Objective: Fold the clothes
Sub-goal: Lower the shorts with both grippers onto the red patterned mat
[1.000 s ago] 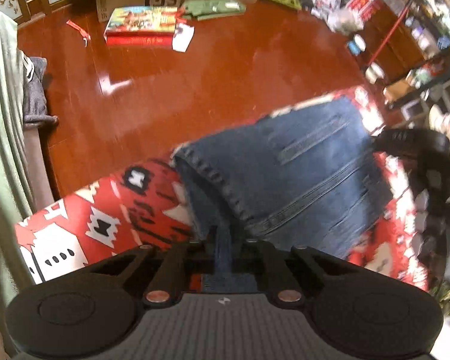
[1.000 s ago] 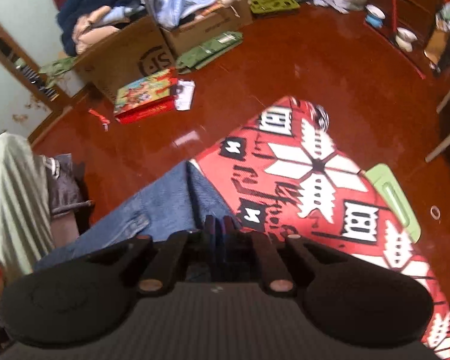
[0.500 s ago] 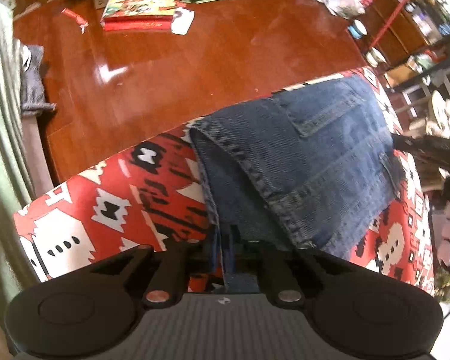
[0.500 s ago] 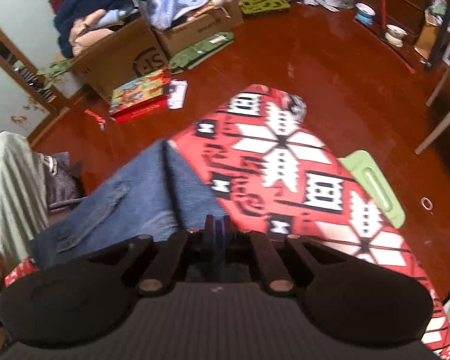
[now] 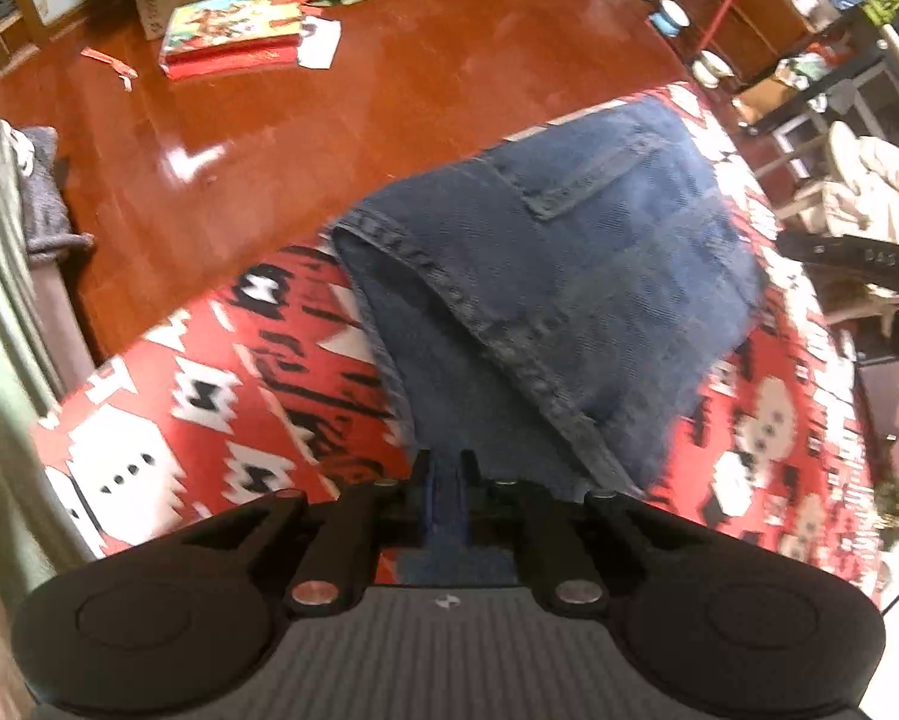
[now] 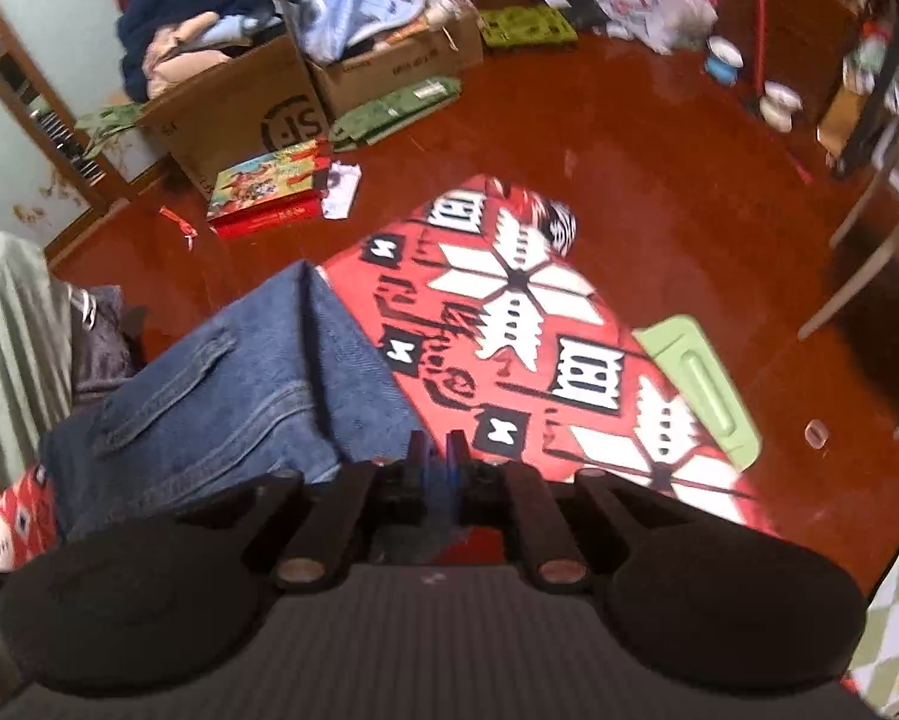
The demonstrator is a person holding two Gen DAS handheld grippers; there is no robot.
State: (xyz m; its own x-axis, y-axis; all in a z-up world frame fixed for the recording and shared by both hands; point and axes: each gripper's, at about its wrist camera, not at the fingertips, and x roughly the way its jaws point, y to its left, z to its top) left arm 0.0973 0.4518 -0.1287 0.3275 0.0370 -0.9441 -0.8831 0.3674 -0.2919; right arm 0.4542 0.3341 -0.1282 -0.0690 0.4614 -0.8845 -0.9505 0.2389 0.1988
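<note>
Red patterned worktop (image 5: pixel 197 420) fills lower half of both views; glossy wood floor (image 5: pixel 329 120) beyond, cardboard boxes (image 6: pixel 239 114) upper left in the right wrist view.

Jeans (image 5: pixel 557 276) lie doubled on the worktop, centre of the left view, lower left in the right view (image 6: pixel 227 378); one edge runs down into each gripper.

Left gripper (image 5: pixel 446 468): jaws nearly together, a strip of denim pinched between them. Right gripper (image 6: pixel 437 450): jaws just beginning to part, blue cloth between them, apparently touching the pads; blur makes it hard to be sure.

Step in hand, as judged: a fold being carried across, both corners held. Next move calls for laying the held edge flat on the lower layer, edges aligned, then letting go.
</note>
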